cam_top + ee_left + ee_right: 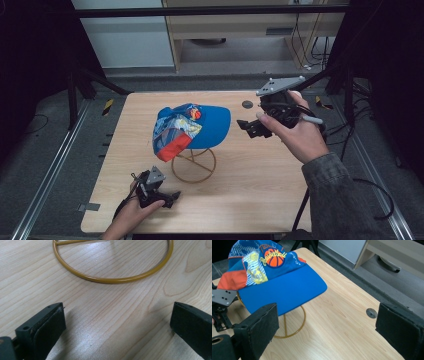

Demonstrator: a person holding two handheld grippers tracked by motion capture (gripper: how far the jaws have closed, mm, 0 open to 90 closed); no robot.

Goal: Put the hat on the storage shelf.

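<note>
Two tools were in play, and neither held anything. The right tool, right of centre in the high view, had its jaws spread wide and pointed toward the cap; in the right gripper view its two black pads framed the bottom corners of the frame, with the blue brim between and beyond them, upper left. The left tool sat low at the bottom left of the high view, jaws also apart, hovering just above the bench; its own view showed bare wood grain between the pads and the ring base curving across the top of the frame.

The cap sat draped over a thin gold wire stand at the centre of the high view, brim sticking out toward the right tool, crown sagging to the left. My reading was that the step in hand was the reach for the cap, probably to lift it off.

To do that well, I judged the right tool should come in level with the brim and close on its stiff edge, not on the soft crown, which would bunch and slip. The stand looked light and top-heavy, so a sideways tug could tip it; a lift straight up seemed safer. The left tool was near the ring and could pin it to the bench first. Closing slowly would keep the brim from skating out.
</note>
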